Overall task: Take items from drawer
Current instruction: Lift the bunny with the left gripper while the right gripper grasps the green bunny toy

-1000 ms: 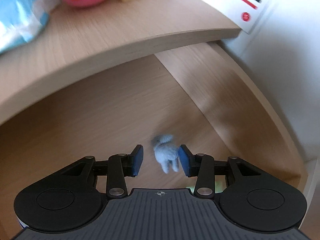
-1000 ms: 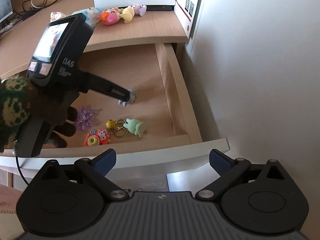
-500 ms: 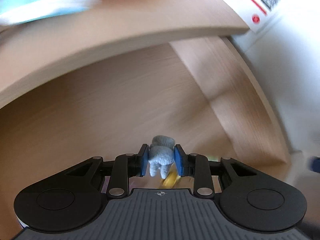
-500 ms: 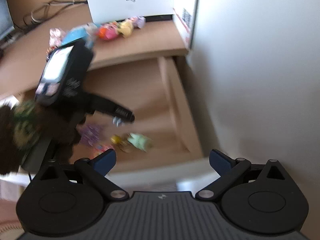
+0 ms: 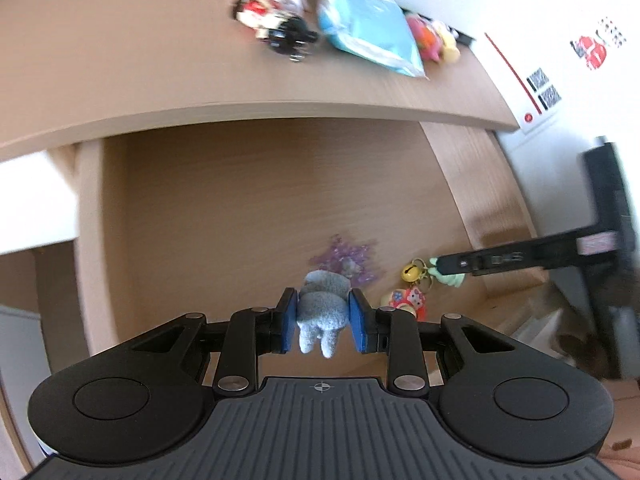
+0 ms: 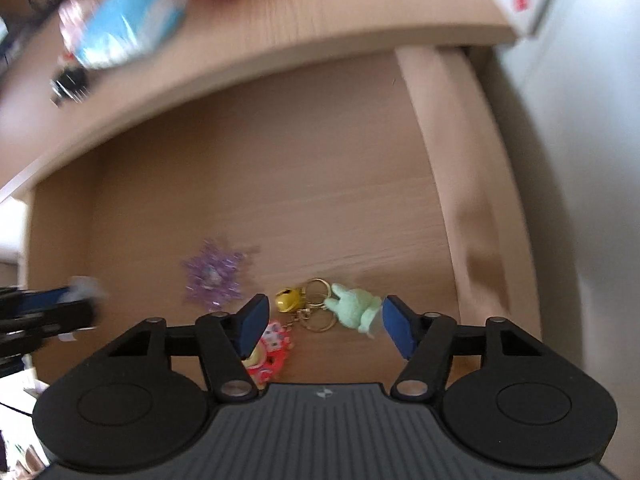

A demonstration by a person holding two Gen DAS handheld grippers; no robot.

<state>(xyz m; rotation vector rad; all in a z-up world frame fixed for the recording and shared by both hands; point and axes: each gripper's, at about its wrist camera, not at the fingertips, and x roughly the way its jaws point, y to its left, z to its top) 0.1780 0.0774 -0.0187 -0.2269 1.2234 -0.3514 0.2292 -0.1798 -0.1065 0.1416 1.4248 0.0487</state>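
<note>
Left gripper (image 5: 323, 322) clamped on grey fuzzy toy (image 5: 322, 316), up over drawer (image 5: 248, 216). Soft, light, squashy; hold round middle. Right gripper (image 6: 325, 322) jaws just closing, w/ green toy (image 6: 354, 307) between, not pinched yet. Small, light; keyring (image 6: 316, 308) may drag.

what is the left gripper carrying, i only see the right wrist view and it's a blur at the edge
Observer: The left wrist view shows the left gripper shut on a small grey plush toy, pinched between both blue pads.
Operator: is my right gripper down at the green toy yet
Observer: Seen from the left wrist view, one of its fingers overlaps that toy beside the gold bell; the jaws have just been closing around it, not yet pressing.
</note>
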